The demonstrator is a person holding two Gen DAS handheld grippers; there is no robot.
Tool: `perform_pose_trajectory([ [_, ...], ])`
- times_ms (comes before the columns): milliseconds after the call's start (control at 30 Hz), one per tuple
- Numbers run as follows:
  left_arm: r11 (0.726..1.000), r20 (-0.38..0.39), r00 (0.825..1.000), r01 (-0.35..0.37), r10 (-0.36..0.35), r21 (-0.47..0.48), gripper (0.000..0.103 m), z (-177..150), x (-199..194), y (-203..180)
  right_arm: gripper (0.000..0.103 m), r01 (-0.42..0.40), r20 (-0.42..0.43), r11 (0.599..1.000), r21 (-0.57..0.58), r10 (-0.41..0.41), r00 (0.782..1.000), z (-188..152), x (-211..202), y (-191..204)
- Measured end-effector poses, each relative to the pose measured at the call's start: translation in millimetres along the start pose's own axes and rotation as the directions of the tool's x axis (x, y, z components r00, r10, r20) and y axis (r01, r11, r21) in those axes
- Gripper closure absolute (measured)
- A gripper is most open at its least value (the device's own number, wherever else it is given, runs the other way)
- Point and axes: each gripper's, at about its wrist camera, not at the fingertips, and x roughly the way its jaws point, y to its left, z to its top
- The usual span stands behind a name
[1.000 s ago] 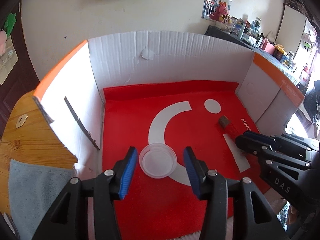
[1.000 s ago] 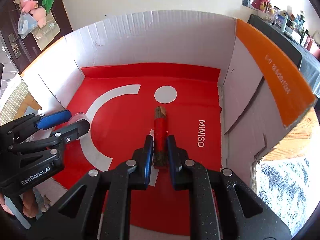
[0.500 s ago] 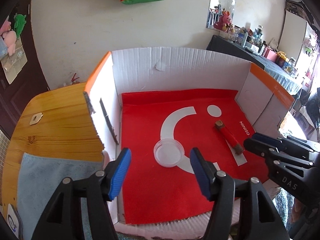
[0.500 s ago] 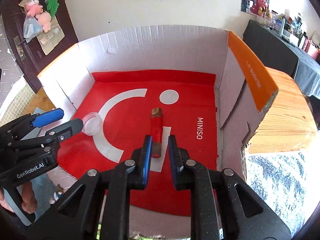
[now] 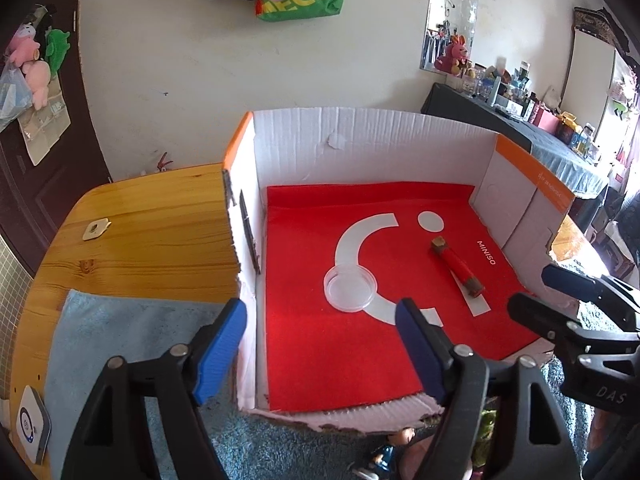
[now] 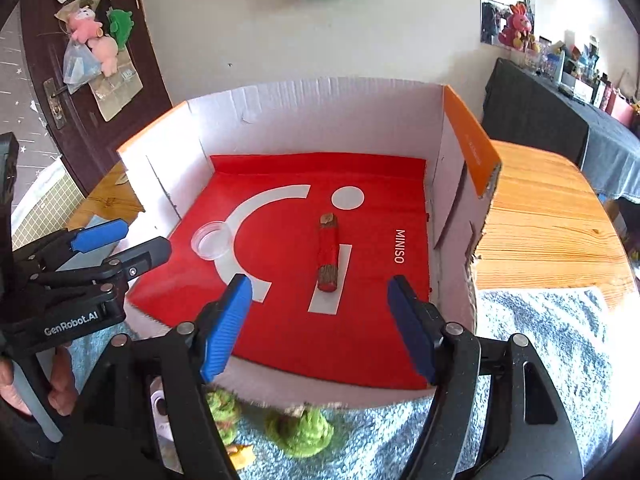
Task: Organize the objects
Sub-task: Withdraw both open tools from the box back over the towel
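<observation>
A wooden table (image 5: 152, 240) carries a cardboard box (image 5: 360, 140) (open-fronted) and blue towel (image 5: 112, 332).

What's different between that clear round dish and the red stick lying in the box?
The clear dish is round, flat and see-through; the red stick is long, narrow and opaque, with brown ends. The clear dish sits on the white arc on the left of the red mat; the red stick lies to its right, its near end on the white bar. Both rest loose inside the cardboard box, with neither pair of tongs touching them.
</observation>
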Motion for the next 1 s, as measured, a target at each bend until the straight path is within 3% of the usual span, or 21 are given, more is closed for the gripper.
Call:
perform_pose_trajectory([
  [67, 1.0, 0.014, 1.0, -0.015, 0.015, 0.0, 0.018, -3.0, -3.9, 0.5, 0.033, 0.001, 0.016, 1.0, -0.006, -0.001, 1.0, -3.2, -6.3, 1.2],
  [200, 0.999, 0.03, 0.999, -0.038, 0.039, -0.005, 0.01, -8.1, -11.1, 1.9, 0.023, 0.02, 0.054, 0.999, -0.032, -0.018, 0.998, -11.3, -20.7, 5.1],
  [367, 0.998, 0.053, 0.997, -0.06, 0.061, -0.014, 0.0, -17.3, -20.9, 4.0, 0.02, 0.038, 0.091, 0.999, -0.027, -0.035, 0.995, -22.4, -36.2, 3.7],
  [433, 0.998, 0.057, 0.997, -0.061, 0.061, -0.013, 0.0, -21.4, -24.0, 3.9, 0.013, 0.042, 0.103, 0.999, -0.02, -0.04, 0.994, -27.2, -41.4, 1.4],
  [733, 0.998, 0.049, 0.999, -0.022, 0.025, -0.054, 0.0, -45.4, -32.2, 11.1, 0.012, 0.119, 0.132, 0.992, 0.049, -0.125, 0.983, -58.0, -54.4, -18.7],
  [1000, 0.998, 0.041, 0.999, -0.031, 0.033, -0.06, 0.0, -60.4, -33.2, 13.3, 0.012, 0.175, 0.075, 0.982, 0.071, -0.18, 0.981, -82.1, -46.1, -35.8],
])
